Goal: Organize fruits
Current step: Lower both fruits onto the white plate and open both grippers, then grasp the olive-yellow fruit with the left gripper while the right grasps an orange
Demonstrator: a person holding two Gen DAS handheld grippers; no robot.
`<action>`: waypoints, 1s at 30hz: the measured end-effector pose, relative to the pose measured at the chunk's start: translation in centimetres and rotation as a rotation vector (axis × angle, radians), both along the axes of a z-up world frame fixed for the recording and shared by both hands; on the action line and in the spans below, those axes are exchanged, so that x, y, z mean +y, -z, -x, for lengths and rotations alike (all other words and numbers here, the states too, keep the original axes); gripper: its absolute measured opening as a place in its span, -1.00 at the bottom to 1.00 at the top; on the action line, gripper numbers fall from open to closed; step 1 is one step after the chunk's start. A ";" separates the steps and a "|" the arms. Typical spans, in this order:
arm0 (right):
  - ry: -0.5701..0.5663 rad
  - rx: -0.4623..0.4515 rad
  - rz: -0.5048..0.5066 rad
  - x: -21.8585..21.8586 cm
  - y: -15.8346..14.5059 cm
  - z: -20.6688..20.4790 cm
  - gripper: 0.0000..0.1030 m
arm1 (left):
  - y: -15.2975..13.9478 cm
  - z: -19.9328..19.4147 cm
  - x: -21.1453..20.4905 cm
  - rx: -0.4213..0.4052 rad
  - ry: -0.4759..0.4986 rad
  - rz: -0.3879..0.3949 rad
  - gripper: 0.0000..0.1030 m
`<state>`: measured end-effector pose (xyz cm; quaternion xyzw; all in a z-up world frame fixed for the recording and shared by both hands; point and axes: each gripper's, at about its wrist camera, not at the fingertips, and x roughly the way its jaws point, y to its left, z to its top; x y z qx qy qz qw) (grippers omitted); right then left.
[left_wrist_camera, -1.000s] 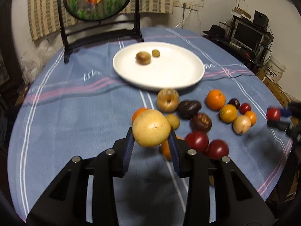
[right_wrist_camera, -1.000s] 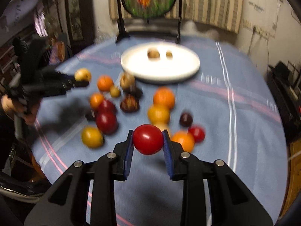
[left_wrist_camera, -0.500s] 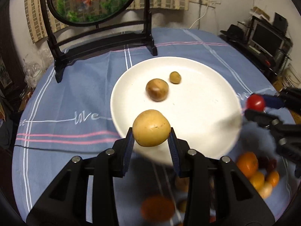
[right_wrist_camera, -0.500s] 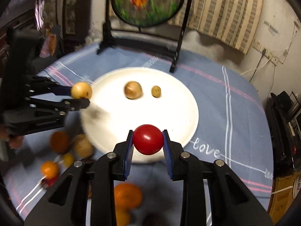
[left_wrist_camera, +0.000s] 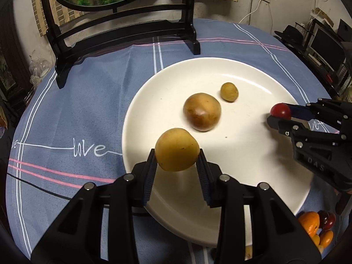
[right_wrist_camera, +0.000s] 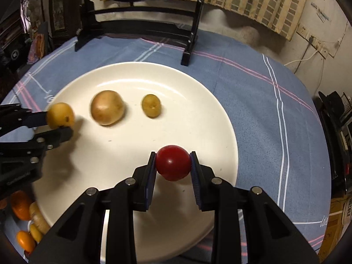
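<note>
My left gripper [left_wrist_camera: 177, 154] is shut on a yellow round fruit [left_wrist_camera: 177, 149] and holds it above the near left part of the white plate [left_wrist_camera: 253, 154]. My right gripper [right_wrist_camera: 173, 164] is shut on a red round fruit [right_wrist_camera: 173, 162] above the plate's [right_wrist_camera: 198, 101] near right part. On the plate lie a brown round fruit [left_wrist_camera: 201, 111] and a small olive-green fruit [left_wrist_camera: 229, 92]. The right gripper with the red fruit [left_wrist_camera: 280, 110] shows at the right in the left wrist view; the left gripper with the yellow fruit [right_wrist_camera: 60, 115] shows at the left in the right wrist view.
A black wooden stand [left_wrist_camera: 123, 33] with an oval picture stands behind the plate on the blue tablecloth [left_wrist_camera: 66, 110]. Loose orange and dark red fruits [left_wrist_camera: 316, 226] lie on the cloth by the plate's near edge, also low left in the right wrist view [right_wrist_camera: 24, 220].
Both grippers have carried their fruits forward from the loose pile to above the plate. The plate now fills both views and the pile has dropped to the frame edges.
</note>
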<state>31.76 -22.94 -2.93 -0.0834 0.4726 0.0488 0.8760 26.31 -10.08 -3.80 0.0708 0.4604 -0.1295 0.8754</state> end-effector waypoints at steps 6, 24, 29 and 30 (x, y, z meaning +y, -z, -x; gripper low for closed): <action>0.104 -0.029 -0.053 -1.6 0.0 -1.1 0.05 | 0.2 -0.5 0.2 0.021 -0.052 0.010 -0.26; 0.171 -0.116 -0.188 -5.1 -5.5 11.5 0.15 | -5.3 10.1 2.6 -0.155 -0.024 0.054 0.45; 0.181 -0.103 -0.223 -5.8 -5.3 17.1 0.15 | -5.5 13.4 4.6 -0.152 -0.034 0.081 0.45; 0.186 -0.105 -0.229 -5.9 -5.1 18.4 0.15 | -5.3 14.0 4.9 -0.150 -0.035 0.084 0.45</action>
